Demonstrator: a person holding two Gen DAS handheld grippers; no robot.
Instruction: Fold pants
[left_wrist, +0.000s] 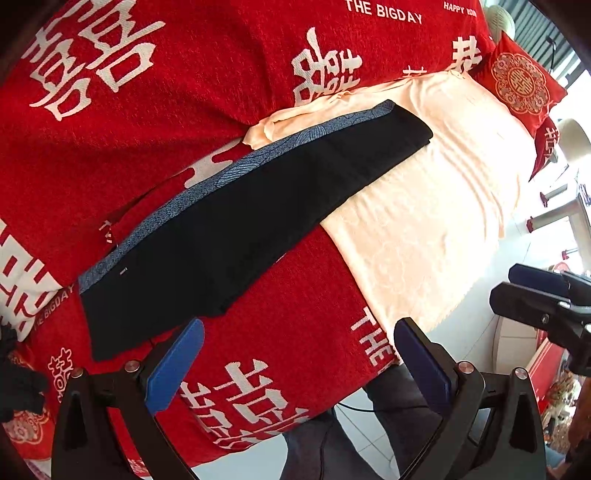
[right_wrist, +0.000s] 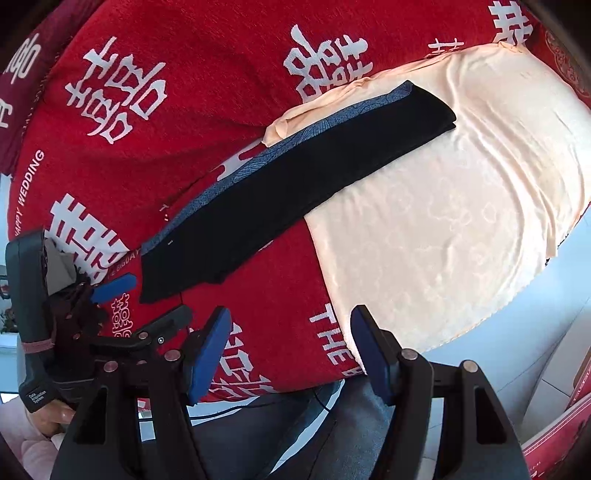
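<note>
Red bedspread (left_wrist: 229, 74) supports the pants (left_wrist: 236, 221), folded lengthwise, partly overlapping a cream sheet (left_wrist: 436, 206). Left claw (left_wrist: 299, 365) and right claw (right_wrist: 291, 350) hover open, empty. Risk: single-layer grasps could unfold the stack.

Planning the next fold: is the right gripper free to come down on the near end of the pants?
Probably yes. The right gripper is open and empty, and the pants lie flat on the red blanket with nothing on them. The left gripper hovers close beside that end, though.
</note>
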